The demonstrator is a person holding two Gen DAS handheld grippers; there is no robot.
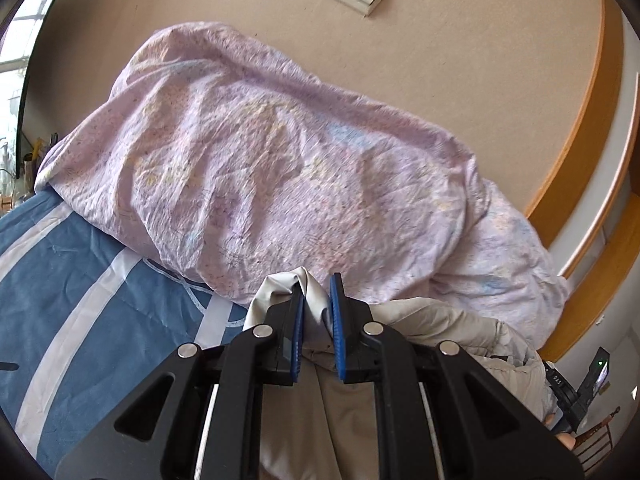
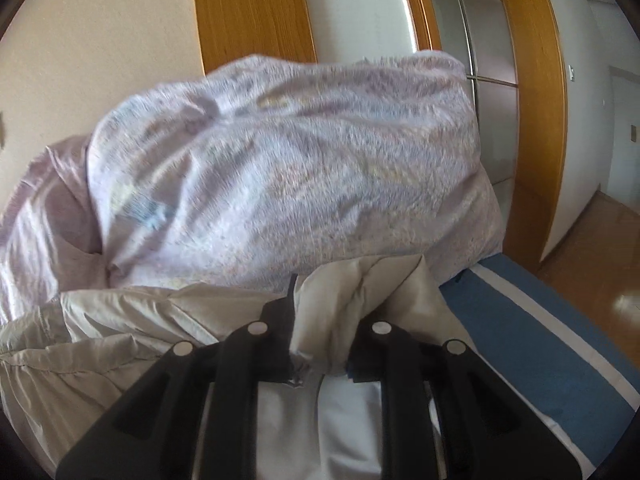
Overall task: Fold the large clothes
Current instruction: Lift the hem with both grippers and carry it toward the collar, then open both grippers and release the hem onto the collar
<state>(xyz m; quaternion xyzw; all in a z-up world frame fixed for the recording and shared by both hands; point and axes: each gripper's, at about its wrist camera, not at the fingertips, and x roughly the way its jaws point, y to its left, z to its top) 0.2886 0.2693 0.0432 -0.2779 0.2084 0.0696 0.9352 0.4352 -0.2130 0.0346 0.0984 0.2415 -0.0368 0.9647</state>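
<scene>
A: Left gripper (image 1: 318, 312)?
B: Fingers (image 1: 298, 332) clamped on a fold of the beige jacket (image 1: 440, 320), on the bed (image 1: 60, 280) before the lilac duvet (image 1: 260, 160).
A: Right gripper (image 2: 320, 320)?
B: Fingers pinching jacket cloth too.

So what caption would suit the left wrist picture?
Left gripper shut on a beige garment, in front of a lilac duvet.

A home bedroom: a bed with a blue striped sheet (image 1: 60, 280), a heaped floral duvet (image 1: 280, 168), wooden door frames (image 2: 536, 80).
</scene>
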